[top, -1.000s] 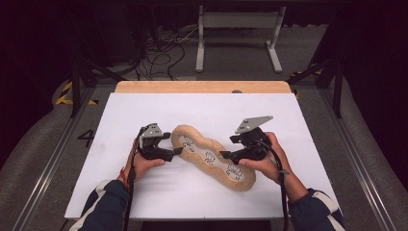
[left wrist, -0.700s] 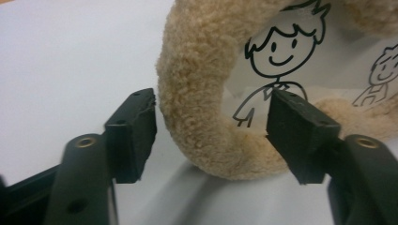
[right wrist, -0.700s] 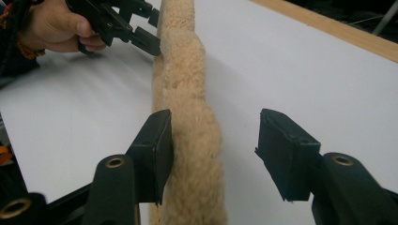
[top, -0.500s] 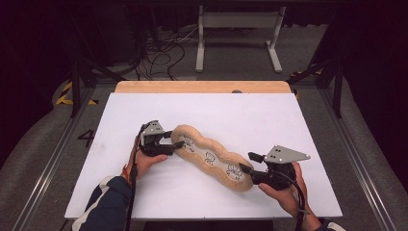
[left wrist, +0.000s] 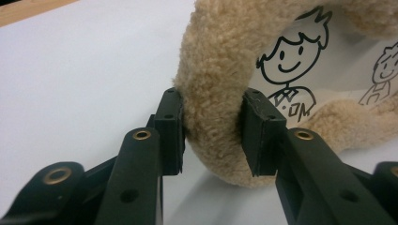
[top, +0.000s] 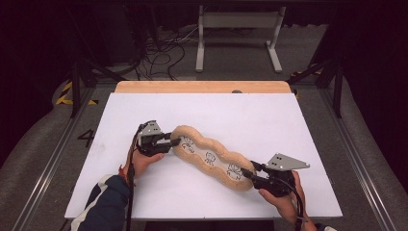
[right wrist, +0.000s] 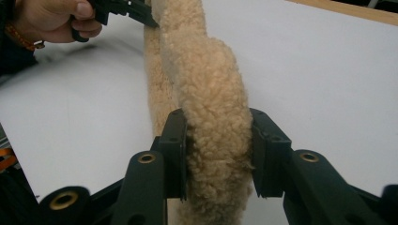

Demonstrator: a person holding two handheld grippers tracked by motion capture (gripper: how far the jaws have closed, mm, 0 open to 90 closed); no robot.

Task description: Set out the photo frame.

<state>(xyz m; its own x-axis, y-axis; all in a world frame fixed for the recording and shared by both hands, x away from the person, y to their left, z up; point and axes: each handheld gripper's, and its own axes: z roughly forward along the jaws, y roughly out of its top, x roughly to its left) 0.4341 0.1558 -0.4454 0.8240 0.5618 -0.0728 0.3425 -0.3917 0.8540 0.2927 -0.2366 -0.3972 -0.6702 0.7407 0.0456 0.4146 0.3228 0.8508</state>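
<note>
From the high view, a long fleecy tan cushion (top: 210, 156) with three cartoon figures printed down its middle lies slantwise on the white tabletop (top: 269, 120), one end toward the left hand-held gripper (top: 174, 142) and the other toward the right hand-held gripper (top: 247, 172). Each tool meets an opposite end, which looks like a way to take the soft piece by both tips so it can be lifted or stretched without sagging in the middle. In the left gripper view, the jaws have just been closing and now pinch the plush rim of the cushion (left wrist: 220, 93) from either side, the pile dented under both pads; the rim is the one part thick enough to give a firm bite beside the printed panel (left wrist: 291, 70). In the right gripper view, the jaws have likewise just been closing, and they squeeze the fleecy edge (right wrist: 213, 108) at its near end, the cushion running away toward the other hand (right wrist: 51, 21), whose tool grips the far tip, so the hold seems balanced end to end.
</note>
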